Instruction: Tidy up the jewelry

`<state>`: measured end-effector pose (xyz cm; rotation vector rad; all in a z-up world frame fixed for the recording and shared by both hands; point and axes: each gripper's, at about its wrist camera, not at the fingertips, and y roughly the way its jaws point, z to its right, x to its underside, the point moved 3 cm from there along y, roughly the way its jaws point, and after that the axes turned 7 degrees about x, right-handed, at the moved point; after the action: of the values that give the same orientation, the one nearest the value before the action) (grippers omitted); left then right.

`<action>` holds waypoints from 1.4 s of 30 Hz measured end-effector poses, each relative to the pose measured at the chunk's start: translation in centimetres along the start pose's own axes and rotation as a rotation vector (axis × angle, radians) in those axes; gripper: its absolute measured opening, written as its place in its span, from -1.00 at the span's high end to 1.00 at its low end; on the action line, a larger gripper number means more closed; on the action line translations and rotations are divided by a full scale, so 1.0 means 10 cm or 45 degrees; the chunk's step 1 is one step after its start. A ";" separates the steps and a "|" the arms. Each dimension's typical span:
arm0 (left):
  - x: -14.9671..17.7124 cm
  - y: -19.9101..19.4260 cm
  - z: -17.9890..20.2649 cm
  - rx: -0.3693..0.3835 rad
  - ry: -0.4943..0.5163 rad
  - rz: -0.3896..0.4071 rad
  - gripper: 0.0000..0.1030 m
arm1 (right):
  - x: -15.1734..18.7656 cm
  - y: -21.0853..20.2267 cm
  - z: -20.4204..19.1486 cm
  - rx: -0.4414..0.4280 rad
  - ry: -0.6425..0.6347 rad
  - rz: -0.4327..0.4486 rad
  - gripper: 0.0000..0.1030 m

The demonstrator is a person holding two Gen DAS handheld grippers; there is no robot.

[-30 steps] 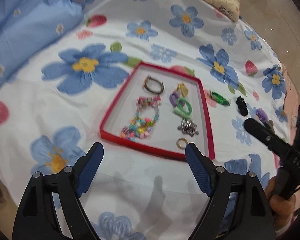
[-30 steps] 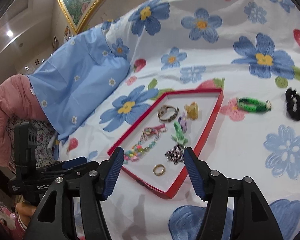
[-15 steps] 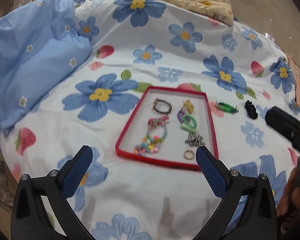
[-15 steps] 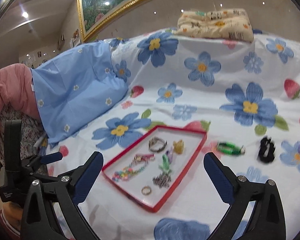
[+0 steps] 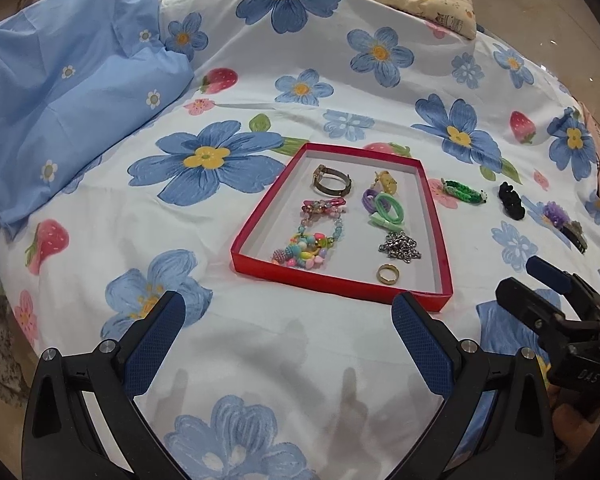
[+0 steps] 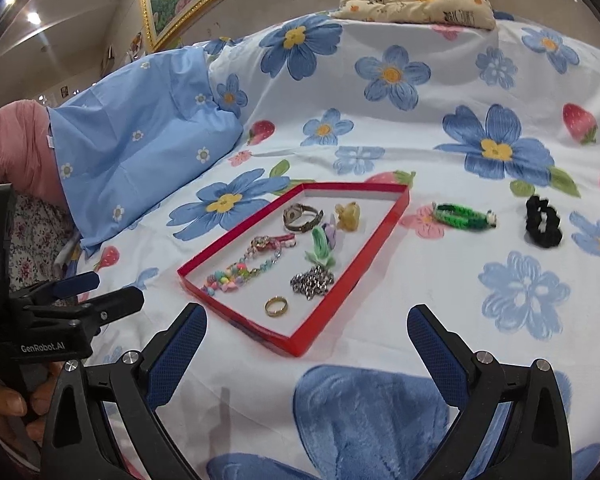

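Jewelry lies partly sorted on the flowered bedsheet (image 5: 260, 344). We find the red tray (image 5: 256, 236) holding a gold ring (image 5: 388, 273), a silver chain (image 5: 400, 247), a beaded necklace (image 5: 308, 250), a watch (image 5: 331, 181) and green and purple hair ties (image 5: 386, 205). We note a green bracelet (image 6: 462, 216) and a black scrunchie (image 6: 542, 227) on the sheet, to the right of the tray and clear of it. Our left gripper (image 5: 288, 336) and right gripper (image 6: 306, 350) both hover short of the tray, jaws spread wide, holding nothing.
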<state>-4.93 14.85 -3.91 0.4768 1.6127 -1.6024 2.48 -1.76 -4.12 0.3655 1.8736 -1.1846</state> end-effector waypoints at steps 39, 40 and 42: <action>0.06 -0.06 0.09 -0.054 0.072 0.028 -1.00 | 0.07 0.00 0.06 -0.034 0.015 0.009 -0.97; 0.06 -0.06 0.09 -0.054 0.073 0.026 -1.00 | 0.07 0.00 0.05 -0.033 0.015 0.009 -0.97; 0.06 -0.06 0.09 -0.054 0.078 0.028 -1.00 | 0.06 0.00 0.05 -0.037 0.016 0.008 -0.97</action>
<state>-5.56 13.75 -3.86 0.5240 1.6778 -1.5480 2.39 -2.32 -4.73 0.3631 1.8972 -1.1526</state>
